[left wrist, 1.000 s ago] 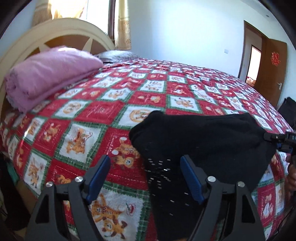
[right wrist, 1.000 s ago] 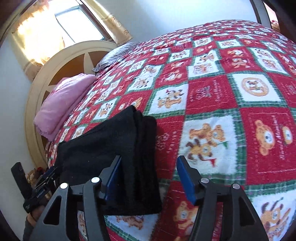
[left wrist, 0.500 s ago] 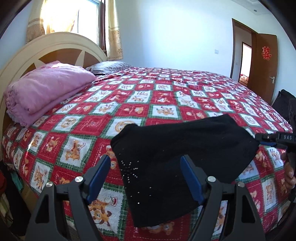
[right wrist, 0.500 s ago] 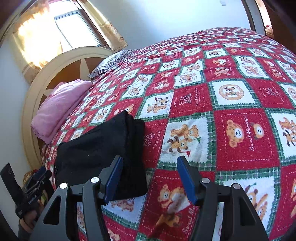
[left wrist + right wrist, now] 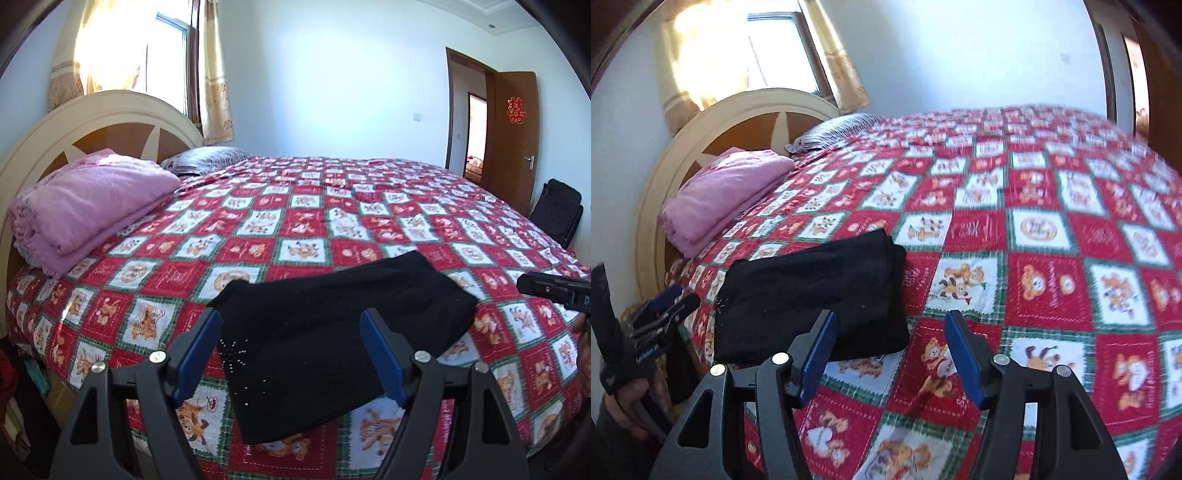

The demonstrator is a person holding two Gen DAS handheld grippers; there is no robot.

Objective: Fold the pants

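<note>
Bed (image 5: 369, 206), red-green teddy quilt, fills both views. Headboard (image 5: 92, 122) at far left, folded pink blanket (image 5: 92, 206) and striped pillow (image 5: 207, 160) against it. Door (image 5: 511, 140) open on the far right wall; dark bag (image 5: 557, 210) on the floor below it.

Pants (image 5: 332, 332), black, lie near the quilt's near edge as a compact folded rectangle. In the right wrist view the pants (image 5: 812, 295) show stacked layers along their right edge, so several folds look done. A scatter of small studs shows on the near left corner.

Change over the last second: both cameras have pulled back and up. A second ago the pants filled the lower frame and ran between the left fingers; now they sit further off, whole outline in view, more wall and ceiling above. The pants themselves have not shifted on the quilt or changed shape.

Left gripper (image 5: 291, 350): fingers spread wide, empty, held above the near part of the pants, not touching as far as I can tell. Right gripper (image 5: 886, 350): fingers likewise spread, empty, over bare quilt just right of the pants' near corner. Each gripper is glimpsed at the edge of the other's view.

Judgement: retreat with both grippers empty and the bundle undisturbed suggests the folding is finished or nearly so. The bundle looks slightly skewed, near edge not quite square; a last tidy might be wanted, otherwise nothing left.
</note>
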